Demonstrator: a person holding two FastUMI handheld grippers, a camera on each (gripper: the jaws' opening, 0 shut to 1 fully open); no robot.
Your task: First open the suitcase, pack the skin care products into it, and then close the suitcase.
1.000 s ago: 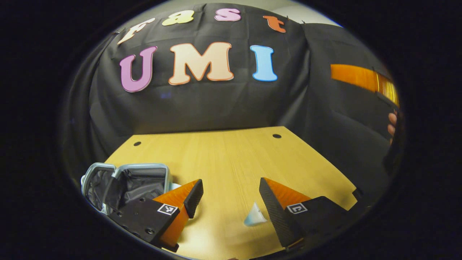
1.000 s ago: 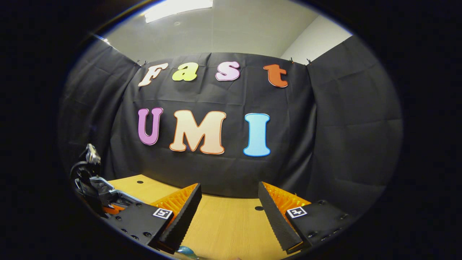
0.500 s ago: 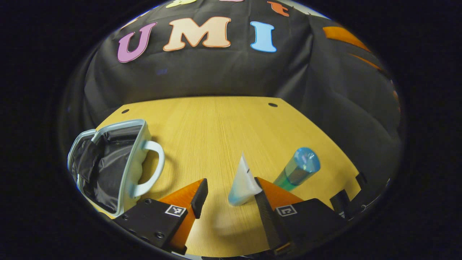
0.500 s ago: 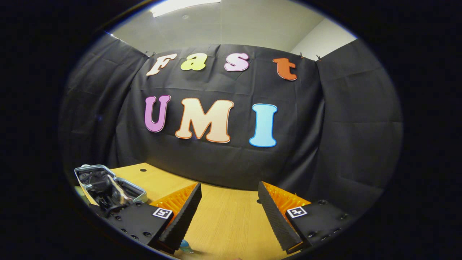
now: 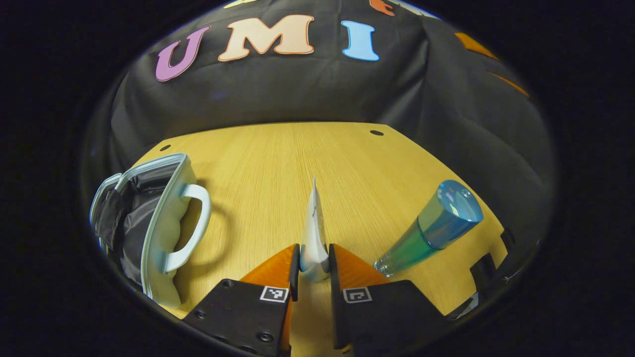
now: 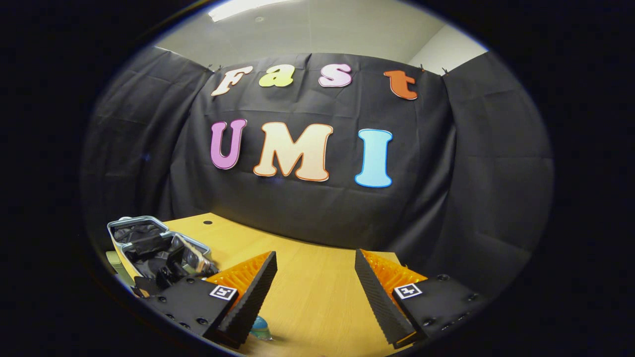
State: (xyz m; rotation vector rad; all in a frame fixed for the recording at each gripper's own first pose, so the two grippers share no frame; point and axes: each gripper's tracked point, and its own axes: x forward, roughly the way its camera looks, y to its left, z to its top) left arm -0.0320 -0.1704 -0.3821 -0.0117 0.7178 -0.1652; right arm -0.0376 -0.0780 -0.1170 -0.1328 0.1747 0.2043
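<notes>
In the left gripper view my left gripper [image 5: 313, 259] is shut on a white tube [image 5: 313, 233] that stands upright on the wooden table [image 5: 297, 158]. A blue-green bottle [image 5: 430, 225] stands just to its right. The pale blue suitcase [image 5: 158, 223] lies open at the left, its dark lining and handle showing. In the right gripper view my right gripper [image 6: 313, 290] hangs open above the table with nothing between its fingers. The open suitcase [image 6: 149, 243] sits at the far left there, and the bottle's top [image 6: 259, 327] peeks out by the left finger.
Black cloth walls stand behind and to the right of the table. The table has two small holes [image 5: 376, 133] near its far edge. Bare wood lies between the suitcase and the tube.
My left gripper has dropped lower and come forward, and its fingers have closed on the white tube. The right gripper has shifted slightly and stays open.
</notes>
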